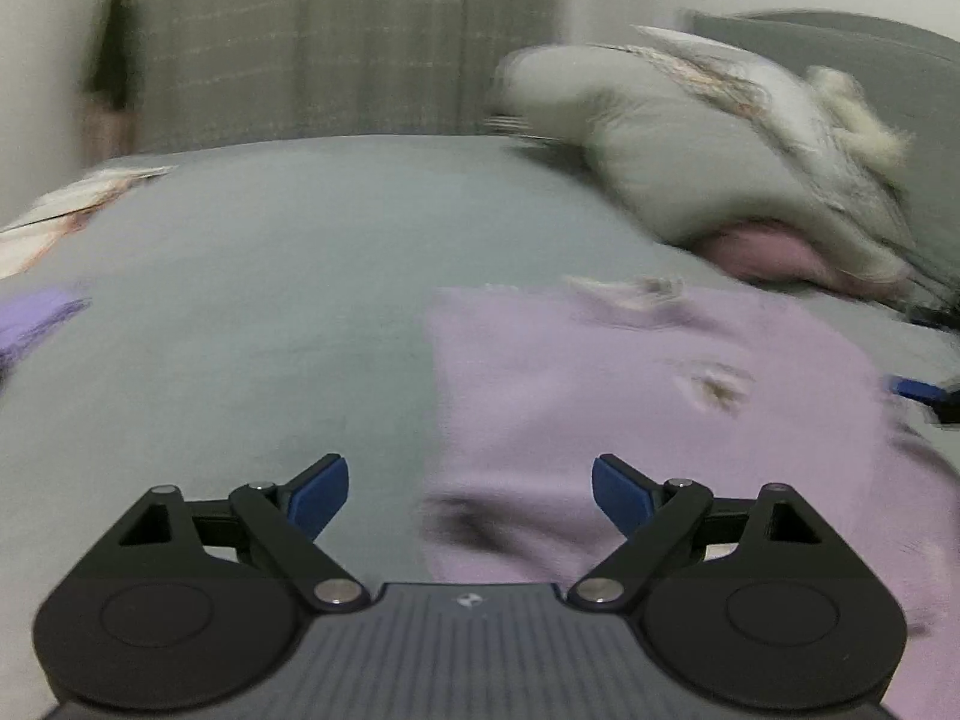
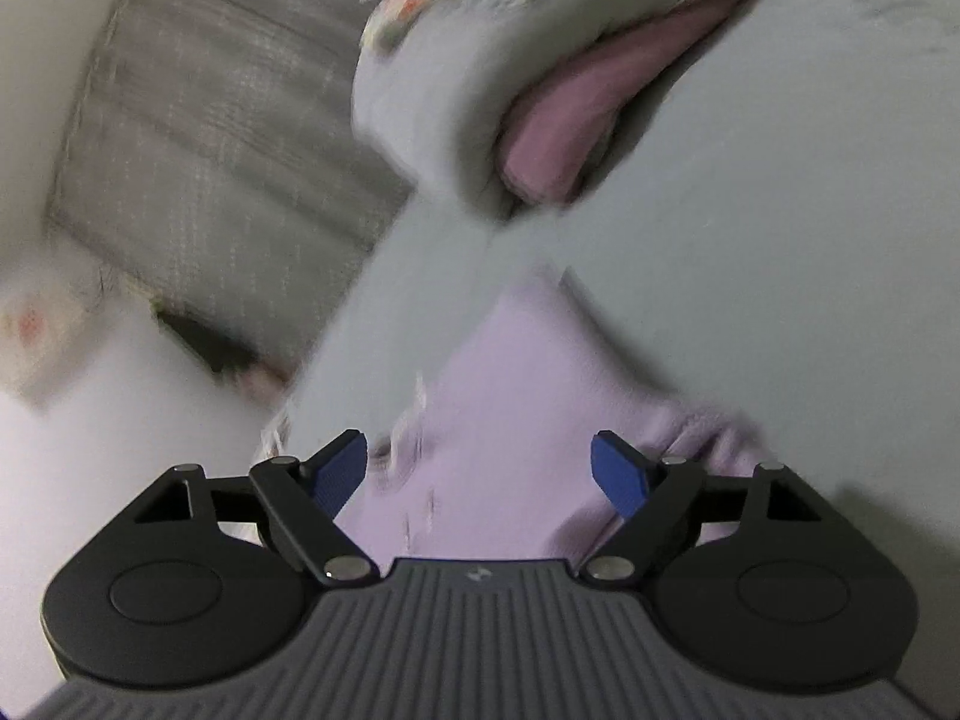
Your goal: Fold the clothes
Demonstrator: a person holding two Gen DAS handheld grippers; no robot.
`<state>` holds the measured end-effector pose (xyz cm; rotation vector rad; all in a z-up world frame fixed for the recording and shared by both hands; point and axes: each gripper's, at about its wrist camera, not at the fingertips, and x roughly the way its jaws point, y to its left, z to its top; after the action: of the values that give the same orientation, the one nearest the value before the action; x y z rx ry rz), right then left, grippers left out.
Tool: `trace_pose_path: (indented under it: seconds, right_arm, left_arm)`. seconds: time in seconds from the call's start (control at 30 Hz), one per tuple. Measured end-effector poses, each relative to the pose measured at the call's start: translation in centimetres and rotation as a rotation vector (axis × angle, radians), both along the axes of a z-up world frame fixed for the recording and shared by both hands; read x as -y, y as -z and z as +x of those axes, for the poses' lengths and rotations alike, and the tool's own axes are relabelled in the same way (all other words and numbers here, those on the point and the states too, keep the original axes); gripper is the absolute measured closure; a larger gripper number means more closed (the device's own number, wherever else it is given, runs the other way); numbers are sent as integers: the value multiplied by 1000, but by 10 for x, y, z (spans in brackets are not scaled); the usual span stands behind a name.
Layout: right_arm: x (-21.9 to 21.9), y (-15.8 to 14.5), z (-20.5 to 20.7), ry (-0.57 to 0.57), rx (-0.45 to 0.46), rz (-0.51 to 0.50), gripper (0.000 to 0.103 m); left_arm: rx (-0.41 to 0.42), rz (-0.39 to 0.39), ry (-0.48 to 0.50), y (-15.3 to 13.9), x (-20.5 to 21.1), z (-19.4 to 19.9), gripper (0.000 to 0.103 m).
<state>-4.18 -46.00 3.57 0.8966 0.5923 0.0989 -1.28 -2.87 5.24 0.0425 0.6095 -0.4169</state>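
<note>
A lilac garment (image 1: pixel 630 408) lies spread flat on the grey-green bed sheet (image 1: pixel 270 276), with a small printed mark on it and a pale trim along its far edge. My left gripper (image 1: pixel 469 492) is open and empty, hovering just above the garment's near left edge. My right gripper (image 2: pixel 479 474) is open and empty, low over the same lilac garment (image 2: pixel 498 396). Its blue fingertips (image 1: pixel 918 390) show at the right edge of the left wrist view. Both views are motion-blurred.
A heap of bedding (image 1: pixel 720 162) with a pink cushion (image 1: pixel 774 252) under it lies at the far right of the bed. It also shows in the right wrist view (image 2: pixel 480 90). A grey curtain (image 1: pixel 336 42) hangs behind. Another purple cloth (image 1: pixel 30 318) lies at the left edge.
</note>
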Motion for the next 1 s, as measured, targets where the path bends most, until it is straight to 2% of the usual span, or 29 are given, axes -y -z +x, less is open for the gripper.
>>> trace_pose_path:
  seconds: [0.07,0.13,0.2,0.23,0.27,0.3,0.33,0.4,0.47,0.53,0.57,0.6,0.63,0.67,0.73,0.8,0.83,0.9,0.93,1.0]
  right_arm:
    - [-12,8,7,-48,-90,-66,21]
    - [-9,13,7,-42,-99,-58,28]
    - [1,9,0,26,-110,-48,32]
    - [2,4,-2,44,-104,-83,32]
    - [-1,-4,-5,54,-90,-142,31]
    - [-4,-14,-8,61,-66,-205,26]
    - [-6,-17,-10,56,-45,-216,17]
    - [-9,-24,-13,48,-3,-239,17]
    - [-10,-20,-7,-6,13,-191,17]
    - [-13,-9,5,-60,-60,-171,17]
    - [-15,1,15,-83,-121,-195,18]
    - [-16,4,19,-89,-136,-221,20]
    - [-17,1,20,-83,-144,-238,22]
    - [-18,-2,20,-76,-151,-257,22]
    - [-28,-21,12,-29,-118,-393,17]
    - [-35,-33,5,-41,-69,-486,15]
    - [-36,-34,5,-54,-71,-503,15]
    - [-32,-12,13,-93,-208,-471,14]
    - [-30,-4,18,-103,-246,-462,14]
    - [-30,-9,24,-86,-207,-476,14]
  left_arm:
    - [5,-3,85,6,24,-8,14]
    - [-9,37,102,14,37,-10,14]
    - [-38,164,72,33,48,-5,13]
    - [-45,189,53,40,46,-4,11]
    - [-55,183,28,42,42,-2,7]
    - [-65,181,-4,41,39,0,6]
    - [-62,187,-20,39,37,0,6]
    - [-31,208,-41,35,36,-3,6]
    - [-9,192,-31,29,34,-7,6]
    - [-3,201,-26,26,35,-10,6]
    - [-15,220,-33,28,36,-6,6]
    - [-29,239,-40,32,37,-2,6]
    - [-42,259,-48,35,38,2,6]
    - [-69,229,-56,37,33,6,6]
    - [-102,183,-75,33,26,11,6]
    - [-67,206,-80,29,26,9,6]
    - [-55,222,-82,29,27,8,6]
    - [-44,276,-83,32,36,9,6]
    - [-47,280,-84,32,36,8,6]
    - [-59,268,-92,33,33,7,6]
